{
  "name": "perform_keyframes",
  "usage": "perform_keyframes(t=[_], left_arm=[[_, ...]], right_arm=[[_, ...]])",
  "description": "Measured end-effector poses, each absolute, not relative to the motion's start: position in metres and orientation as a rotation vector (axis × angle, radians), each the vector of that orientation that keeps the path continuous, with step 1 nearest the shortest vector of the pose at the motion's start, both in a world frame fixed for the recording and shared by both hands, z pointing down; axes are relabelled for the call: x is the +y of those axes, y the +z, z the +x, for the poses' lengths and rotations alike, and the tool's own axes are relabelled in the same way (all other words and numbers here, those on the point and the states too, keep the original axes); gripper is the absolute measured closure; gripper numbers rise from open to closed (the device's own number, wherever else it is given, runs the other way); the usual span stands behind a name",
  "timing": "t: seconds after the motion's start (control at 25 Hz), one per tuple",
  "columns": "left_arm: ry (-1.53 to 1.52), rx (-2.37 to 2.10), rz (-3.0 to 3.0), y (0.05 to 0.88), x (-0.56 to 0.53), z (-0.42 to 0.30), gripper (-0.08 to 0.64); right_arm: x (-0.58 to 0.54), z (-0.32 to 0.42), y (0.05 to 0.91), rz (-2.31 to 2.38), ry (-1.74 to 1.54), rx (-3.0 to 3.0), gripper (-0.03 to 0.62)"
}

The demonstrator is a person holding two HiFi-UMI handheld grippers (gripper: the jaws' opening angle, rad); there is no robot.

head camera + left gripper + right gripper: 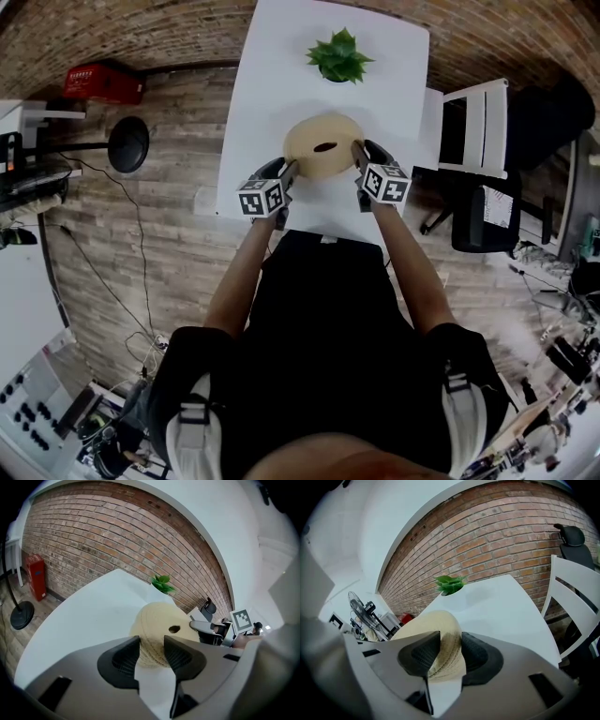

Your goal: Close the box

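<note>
Woven box (pixel 323 145) on white table (pixel 281 56), left tool (pixel 292 168) and right tool (pixel 358 150) each clamping its rim, forearms stretched forward.

The near edge of a woven box (pixel 157 620) is gripped by the left claw (pixel 151 651) on the white bench (pixel 84 616); a plant (pixel 161 583) is seen behind.
</note>
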State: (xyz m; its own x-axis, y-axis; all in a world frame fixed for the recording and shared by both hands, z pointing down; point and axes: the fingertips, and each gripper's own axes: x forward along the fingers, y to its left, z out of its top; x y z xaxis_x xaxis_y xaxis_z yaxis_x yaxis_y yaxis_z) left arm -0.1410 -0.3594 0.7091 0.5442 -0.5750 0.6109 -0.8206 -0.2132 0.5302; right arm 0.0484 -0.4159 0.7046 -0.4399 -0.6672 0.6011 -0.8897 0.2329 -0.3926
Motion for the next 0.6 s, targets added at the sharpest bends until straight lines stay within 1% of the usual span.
perform_keyframes(t=[0.4, 0.6], left_arm=[[0.337, -1.171, 1.908, 0.699, -0.354, -0.151, 0.388], [0.329, -1.203, 1.924, 0.686, -0.349, -0.160, 0.390]], right_arm=[[-0.399, 0.065, 0.688, 1.496, 1.008, -2.226, 0.465], [-0.386, 0.056, 0.674, 1.412, 0.881, -2.269, 0.465]])
